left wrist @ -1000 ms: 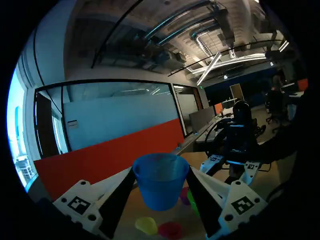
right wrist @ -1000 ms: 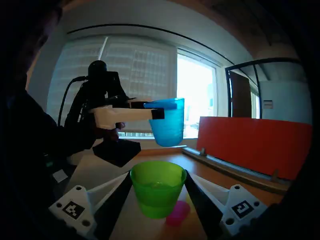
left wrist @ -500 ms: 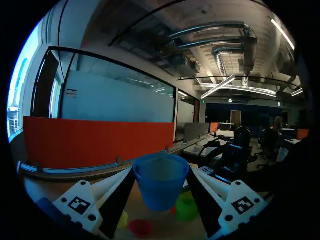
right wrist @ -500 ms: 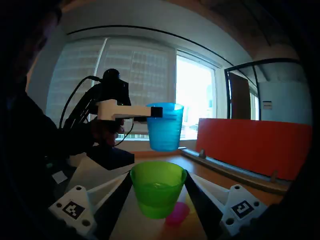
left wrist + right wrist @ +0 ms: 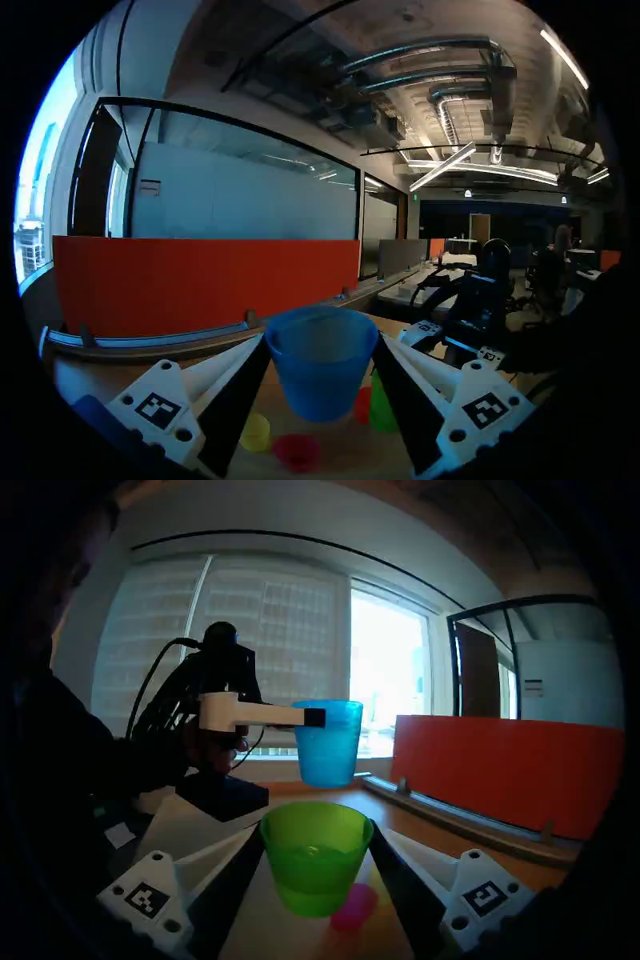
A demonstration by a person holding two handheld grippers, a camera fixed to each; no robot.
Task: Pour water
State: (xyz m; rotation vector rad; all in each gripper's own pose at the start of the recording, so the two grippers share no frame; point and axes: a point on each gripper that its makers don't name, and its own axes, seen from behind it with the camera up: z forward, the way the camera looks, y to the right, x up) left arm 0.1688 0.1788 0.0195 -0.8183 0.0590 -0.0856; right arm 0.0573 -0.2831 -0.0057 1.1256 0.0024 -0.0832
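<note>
An upright blue plastic cup (image 5: 321, 370) is clamped between the white fingers of my left gripper (image 5: 320, 352), which is shut on it. The right gripper view has the same blue cup (image 5: 326, 744) hanging level above the table, a little beyond and above the green cup (image 5: 316, 868). My right gripper (image 5: 316, 856) is shut on that green cup, which holds some water. In the left gripper view a strip of the green cup (image 5: 381, 402) shows past my right finger, with the right gripper (image 5: 458, 346) behind it.
Small yellow (image 5: 256, 432), pink (image 5: 296, 452) and red (image 5: 362, 404) cups lie on the wooden table (image 5: 416, 832). An orange partition (image 5: 512, 776) runs along the table's far edge. A person's dark sleeve (image 5: 72, 760) and a black stand (image 5: 224, 794) are at left.
The blue cup has gone from tilted over the green cup back to upright, then dropped slightly. The green cup has stayed where it was.
</note>
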